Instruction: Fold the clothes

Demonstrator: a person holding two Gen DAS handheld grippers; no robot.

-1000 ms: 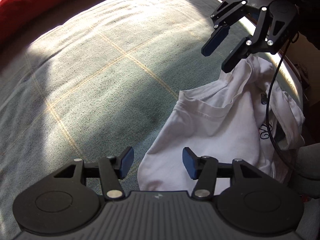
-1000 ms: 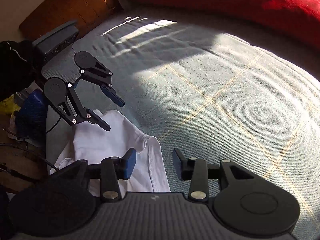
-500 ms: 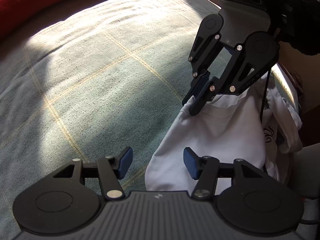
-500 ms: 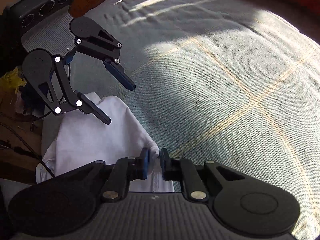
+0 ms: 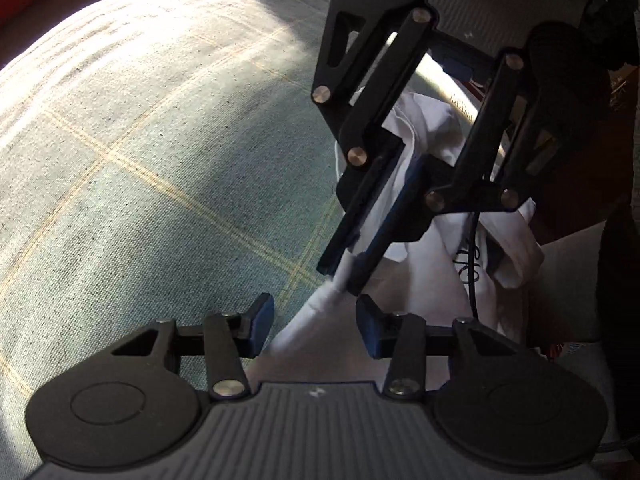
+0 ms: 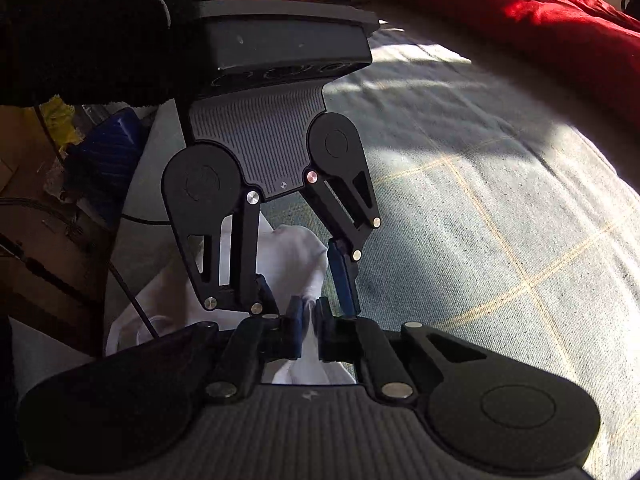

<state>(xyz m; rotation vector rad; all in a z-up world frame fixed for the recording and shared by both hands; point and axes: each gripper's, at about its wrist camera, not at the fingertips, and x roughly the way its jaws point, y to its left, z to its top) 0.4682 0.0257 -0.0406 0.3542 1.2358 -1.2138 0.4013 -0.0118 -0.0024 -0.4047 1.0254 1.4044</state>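
A crumpled white shirt [image 5: 404, 132] lies at the edge of a grey-green checked bed cover [image 5: 160, 160]. My right gripper [image 5: 344, 276] is shut on a bunched fold of the shirt and holds it up just ahead of my left gripper [image 5: 314, 314]. The left gripper is open, and the pinched strip of cloth runs down between its blue pads without being clamped. In the right wrist view the right gripper [image 6: 309, 316] pinches the white shirt [image 6: 296, 248]. The left gripper [image 6: 306, 290] faces it, its fingers spread on either side of the cloth.
A red blanket [image 6: 520, 8] lies along the far side of the bed. Off the bed's edge are a blue bag [image 6: 108, 152], a wooden floor and clutter. A black cable [image 5: 474, 260] hangs across the shirt. A person's dark sleeve [image 6: 80, 32] shows behind the left gripper.
The right gripper went from open to shut on the shirt's edge. The two grippers have drawn close together, and the pinched cloth now runs between the open left fingers.
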